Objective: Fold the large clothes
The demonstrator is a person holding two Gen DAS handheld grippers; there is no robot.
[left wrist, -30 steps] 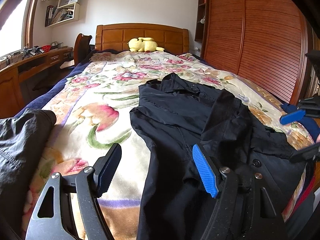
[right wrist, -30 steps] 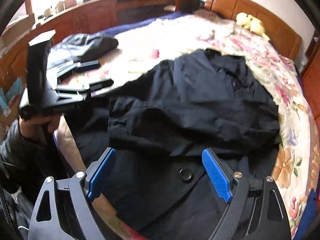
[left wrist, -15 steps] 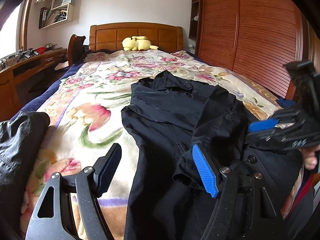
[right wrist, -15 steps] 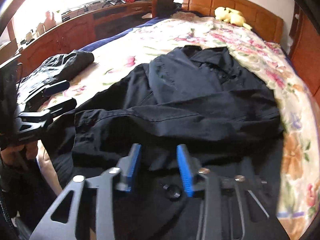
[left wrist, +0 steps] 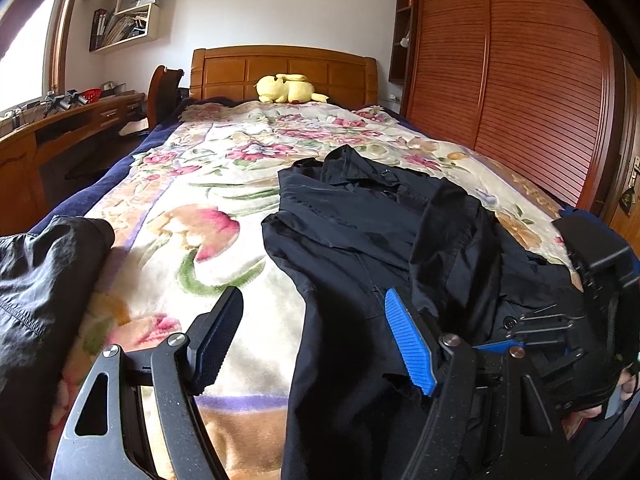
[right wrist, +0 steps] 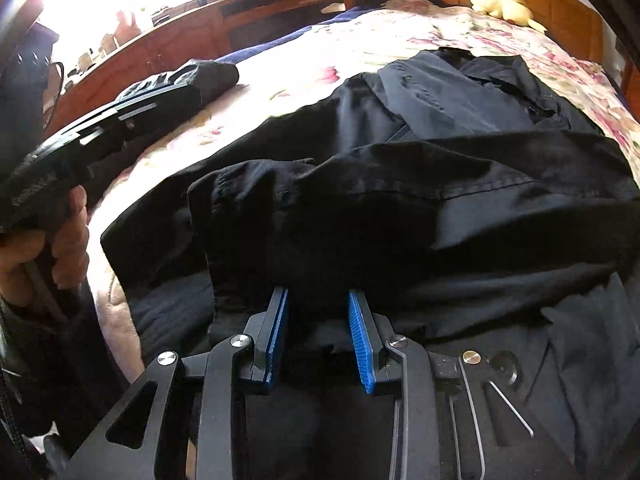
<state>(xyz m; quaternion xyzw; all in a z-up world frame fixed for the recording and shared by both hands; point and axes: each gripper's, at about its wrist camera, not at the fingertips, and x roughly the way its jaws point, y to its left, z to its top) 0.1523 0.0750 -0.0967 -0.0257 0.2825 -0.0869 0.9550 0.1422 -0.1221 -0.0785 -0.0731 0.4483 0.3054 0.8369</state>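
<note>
A large black coat (left wrist: 360, 232) lies spread on the floral blanket (left wrist: 192, 208), with one part folded across its lower half (right wrist: 360, 200). My left gripper (left wrist: 310, 300) is open and hovers over the near edge of the bed; the coat's left edge lies below its right finger. In the right wrist view the left gripper (right wrist: 176, 98) is held by a hand at the far left. My right gripper (right wrist: 318, 294) has its jaws narrowed to a small gap, the tips right at the lower edge of the folded part. Its blue pads (right wrist: 358, 340) show bare. It also appears low at the right (left wrist: 520, 332).
A dark grey garment (left wrist: 40, 280) lies bunched at the bed's near left corner. A yellow plush toy (left wrist: 288, 88) rests by the wooden headboard. A slatted wardrobe (left wrist: 520, 80) lines the right side, and a wooden desk (left wrist: 60, 120) runs along the left.
The right gripper's jaws went from wide to narrow in the air above the coat, then dropped to the fold's edge. The left gripper kept its place and stayed open.
</note>
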